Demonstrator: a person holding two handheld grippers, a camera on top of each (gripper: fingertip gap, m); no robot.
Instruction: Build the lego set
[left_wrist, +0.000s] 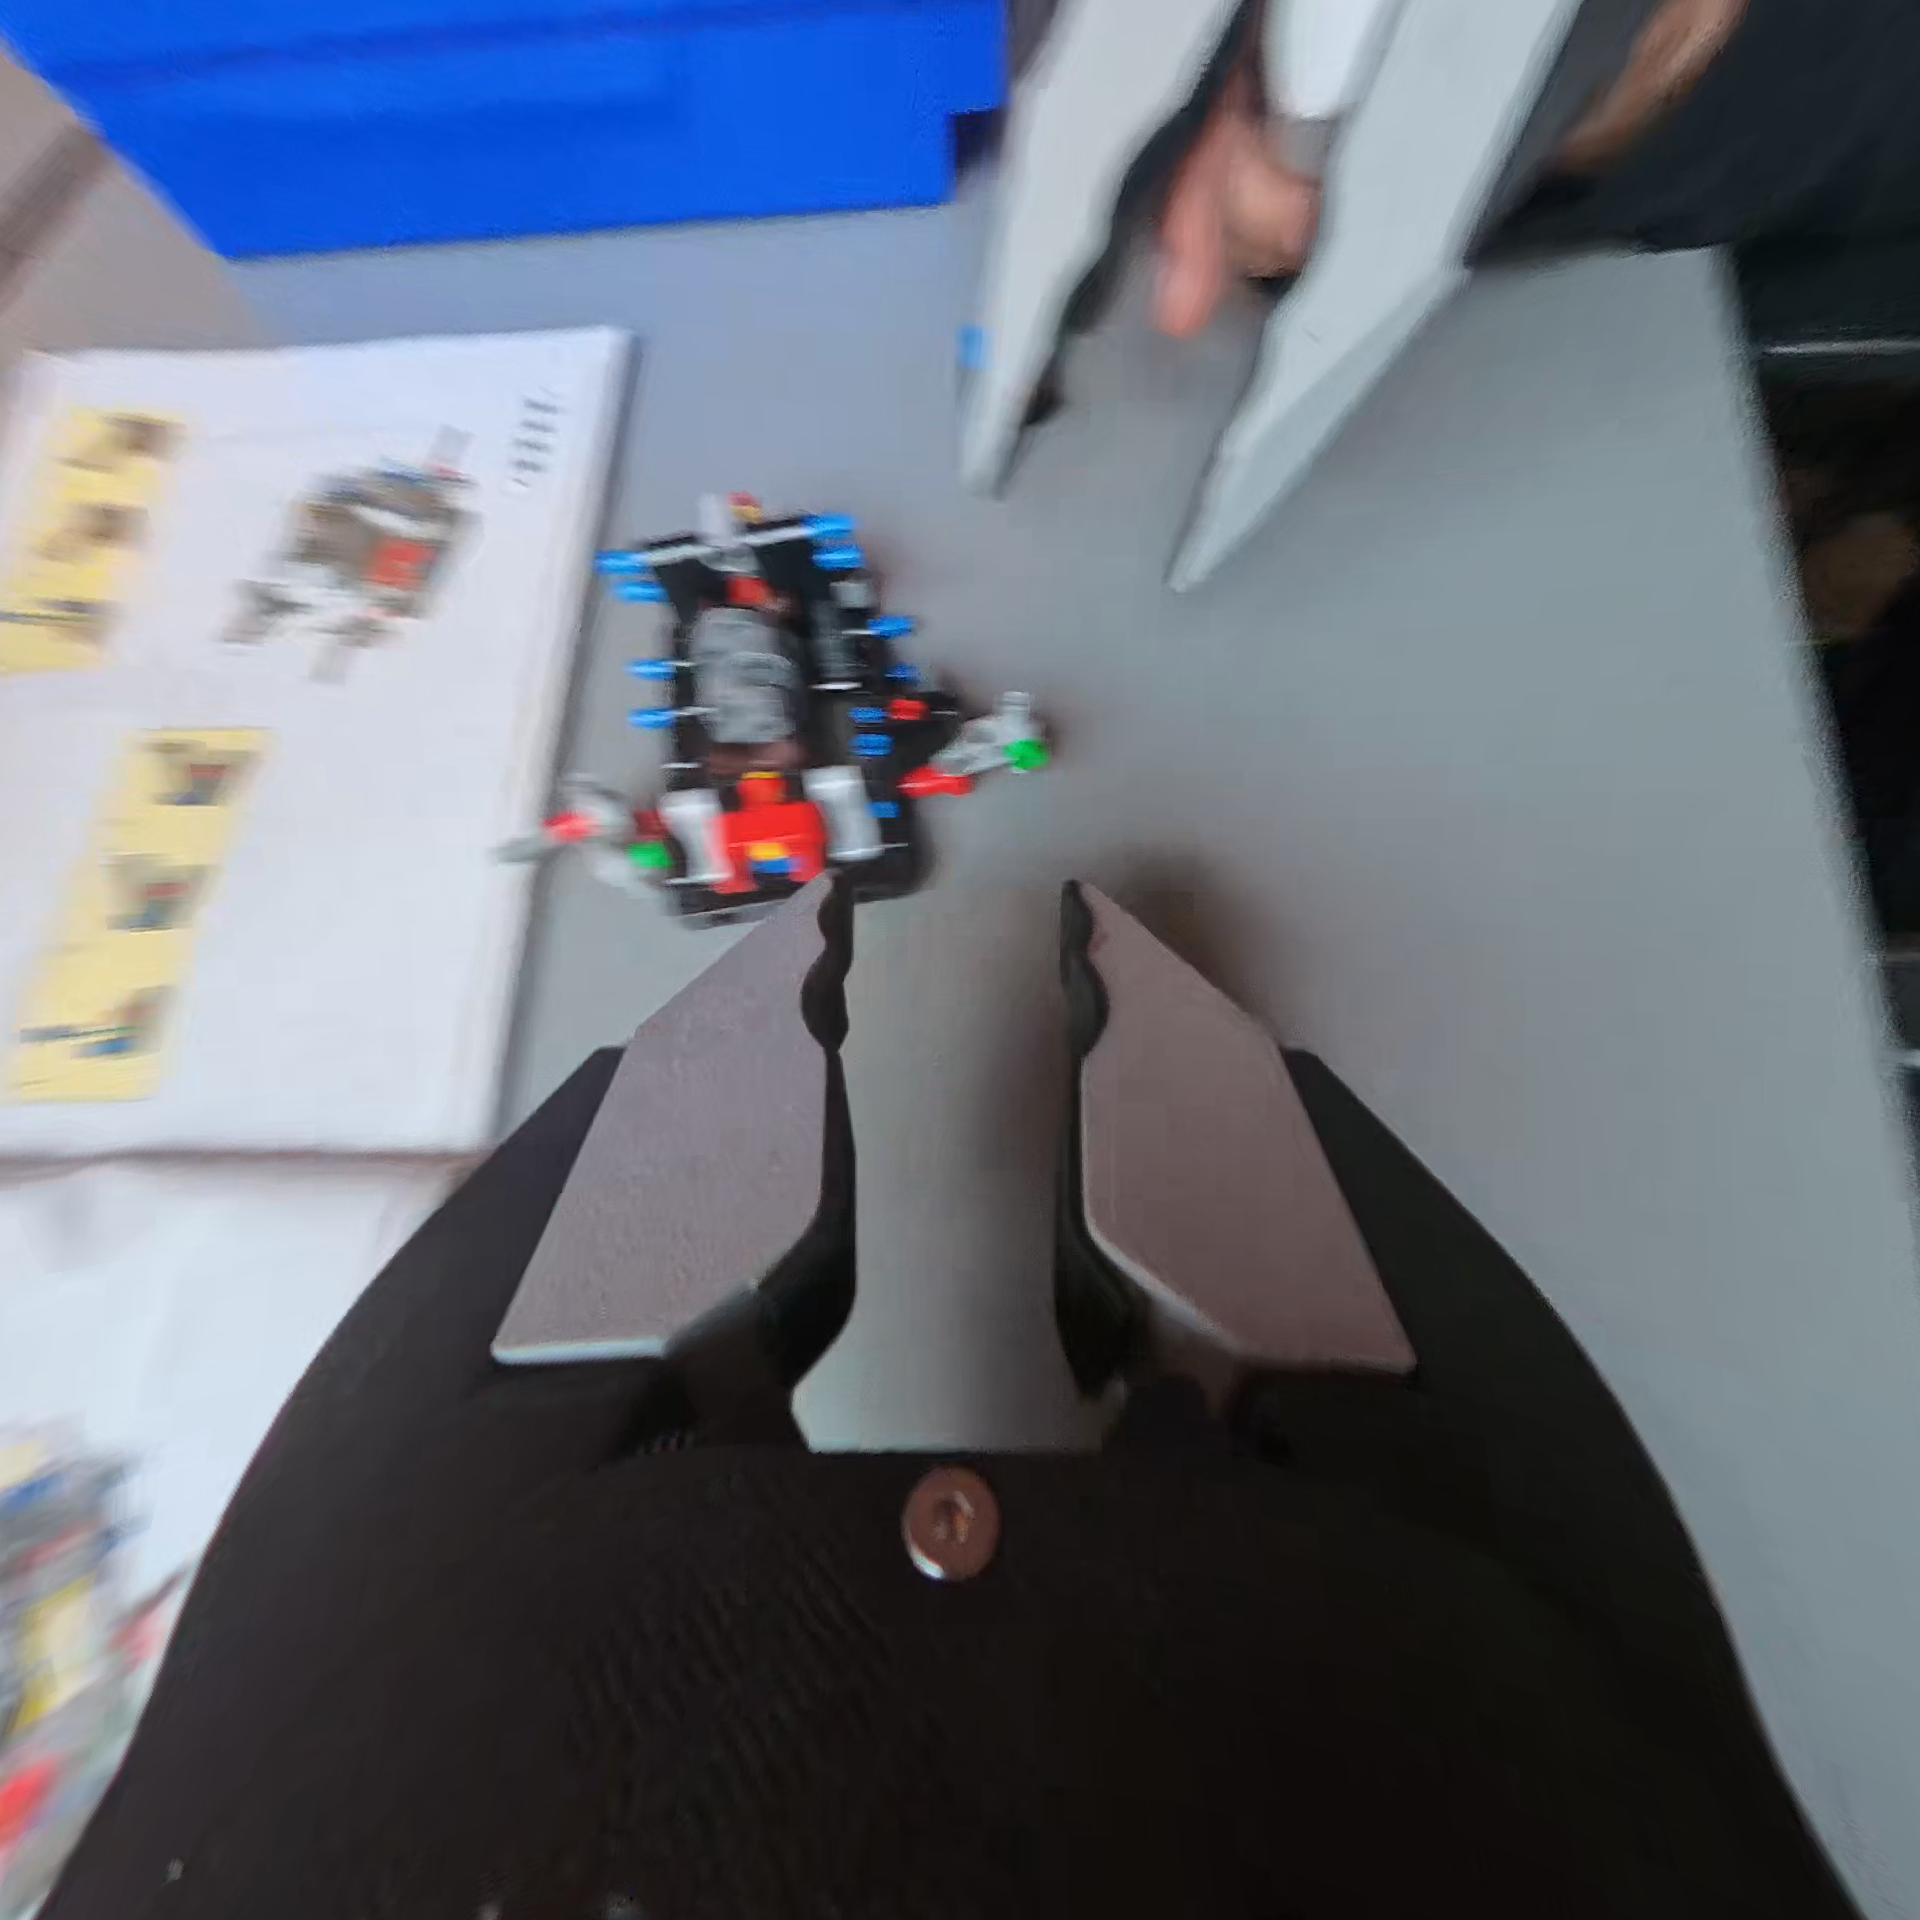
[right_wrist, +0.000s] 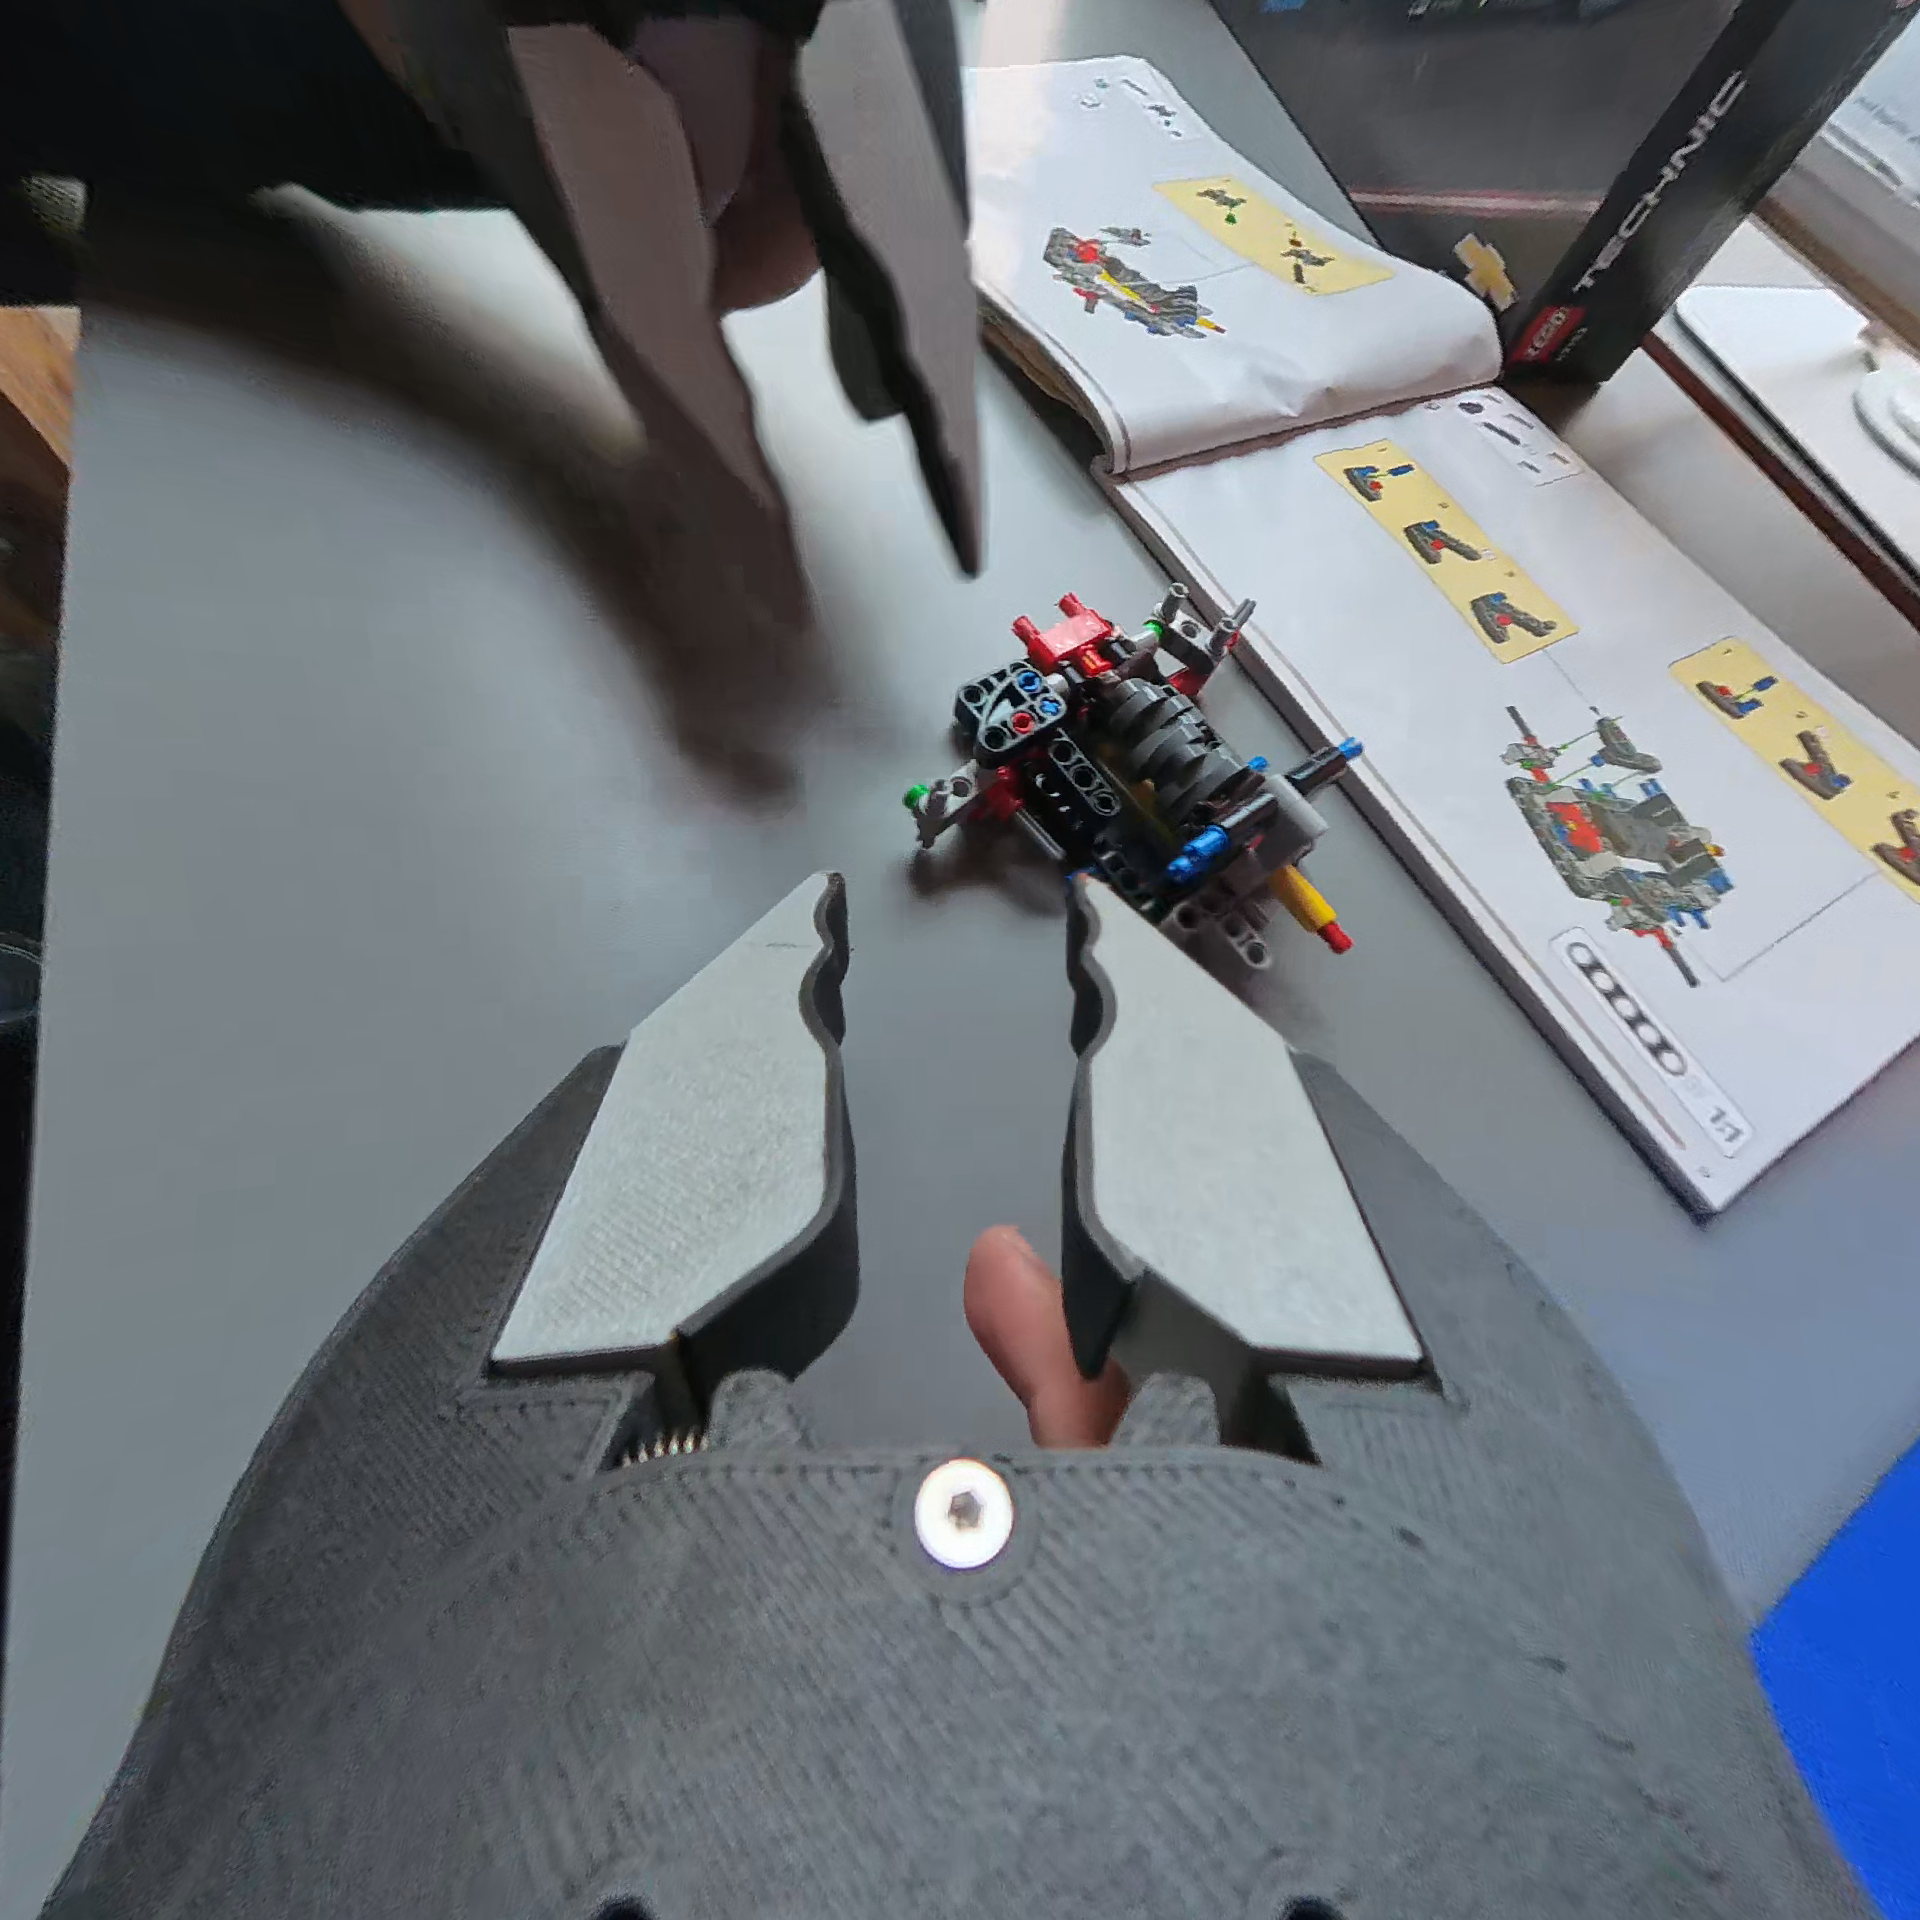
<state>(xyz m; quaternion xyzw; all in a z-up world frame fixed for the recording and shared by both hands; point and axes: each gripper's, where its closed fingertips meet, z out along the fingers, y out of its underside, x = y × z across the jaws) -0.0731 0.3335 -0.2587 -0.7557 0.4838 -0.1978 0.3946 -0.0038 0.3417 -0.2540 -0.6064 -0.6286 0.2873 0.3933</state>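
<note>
Nearest in the right wrist view: your right gripper (right_wrist: 956, 904), grey-faced fingers on a black printed body, stands wide apart and empty. Your fingertip (right_wrist: 1023, 1340) shows in the gap behind the right-hand finger. The tip of that finger overlaps the near corner of the partly built lego chassis (right_wrist: 1132, 779), a black and grey frame with blue pins, red connectors and a yellow axle; you cannot tell from here whether it touches or hovers above.

Left wrist view: your left gripper (left_wrist: 951, 904) is likewise open wide, holding nothing, its tips just short of the red end of the same chassis (left_wrist: 774, 717), which lies flat on the grey table (left_wrist: 1403, 831).

Risks, as judged:
- Both grippers close on one small, loose model. Nothing pins it; a nudge from either tip likely slides or spins it.
- Thin grey steering links with green ends stick out at the sides; a sideways brush could pop them off.
- The chassis lies just beside the open white instruction booklet (right_wrist: 1558, 748); a push could ride it onto the page.

Hard to make out:
- Left view is heavily blurred; pin detail is unreadable.
- No loose parts visible, so the next piece is unknown.
- Farthest: blue plastic bin (left_wrist: 520, 114) and dark cardboard set box (right_wrist: 1621, 208), both cut off.
</note>
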